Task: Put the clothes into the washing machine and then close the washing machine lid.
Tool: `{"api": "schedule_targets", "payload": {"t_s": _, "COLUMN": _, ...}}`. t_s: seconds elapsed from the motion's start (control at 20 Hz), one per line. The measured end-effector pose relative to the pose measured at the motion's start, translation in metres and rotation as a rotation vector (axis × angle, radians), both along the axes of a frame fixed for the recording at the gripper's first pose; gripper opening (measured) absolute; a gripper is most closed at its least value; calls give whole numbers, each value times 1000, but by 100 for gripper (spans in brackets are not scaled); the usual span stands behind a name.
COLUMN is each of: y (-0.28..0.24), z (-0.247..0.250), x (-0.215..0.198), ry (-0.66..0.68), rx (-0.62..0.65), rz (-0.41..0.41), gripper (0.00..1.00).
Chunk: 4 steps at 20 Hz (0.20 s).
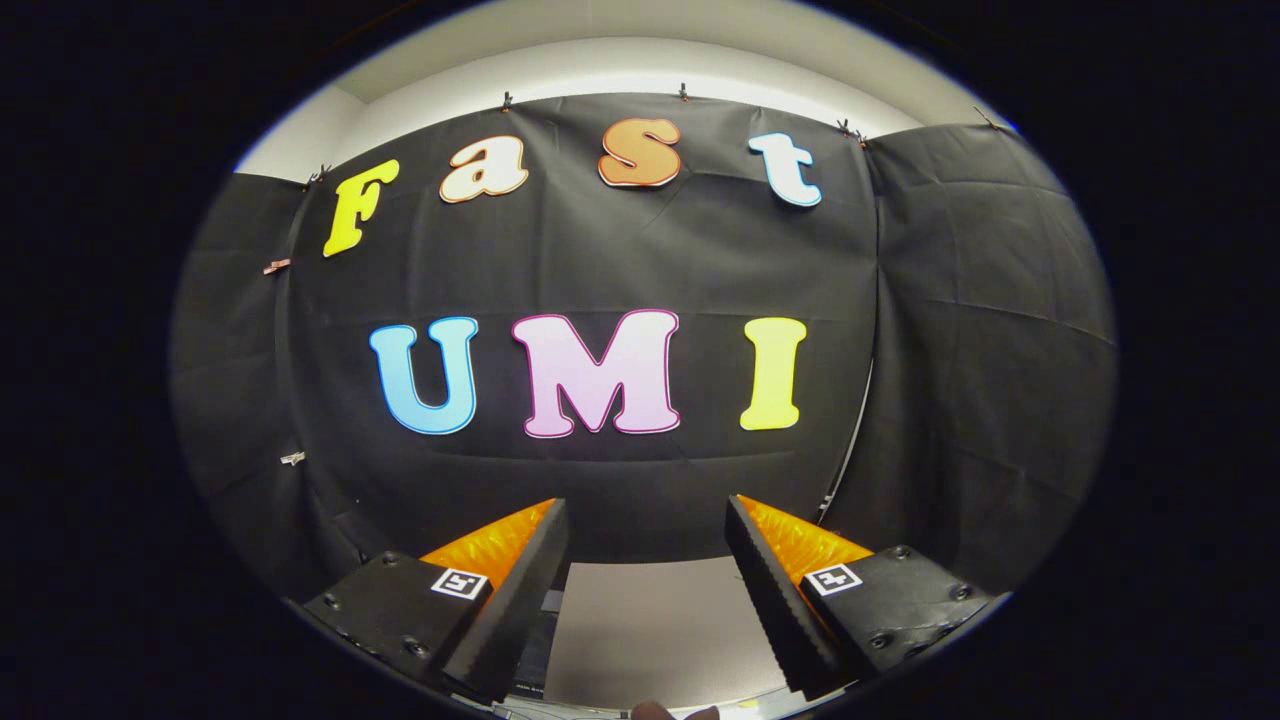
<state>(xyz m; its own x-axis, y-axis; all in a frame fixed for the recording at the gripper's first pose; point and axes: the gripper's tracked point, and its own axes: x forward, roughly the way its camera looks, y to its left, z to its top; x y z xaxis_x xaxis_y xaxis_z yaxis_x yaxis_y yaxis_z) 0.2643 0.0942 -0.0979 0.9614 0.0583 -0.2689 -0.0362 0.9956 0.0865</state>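
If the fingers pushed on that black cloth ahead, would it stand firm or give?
Probably give: the black cloth shows creases and folds, so it looks floppy. It hangs from small clips, so it seems light, and a hard push might tug it loose. The gripper is open, its fingers holding nothing.

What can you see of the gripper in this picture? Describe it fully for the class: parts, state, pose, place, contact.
The gripper has two wedge-shaped fingers with ridged inner faces, each on a block bearing a small square marker and screws. The fingers stand apart, open, holding nothing. It points level at the booth's black cloth wall, with a pale flat surface below and between the fingers. Nothing touches them.
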Motion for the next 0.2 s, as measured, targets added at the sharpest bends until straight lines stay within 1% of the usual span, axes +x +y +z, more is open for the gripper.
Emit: {"api": "schedule_targets", "payload": {"t_s": 0.2, "y": 6, "z": -2, "x": 5, "ry": 2, "rx": -10, "rz": 8, "gripper": 99}}
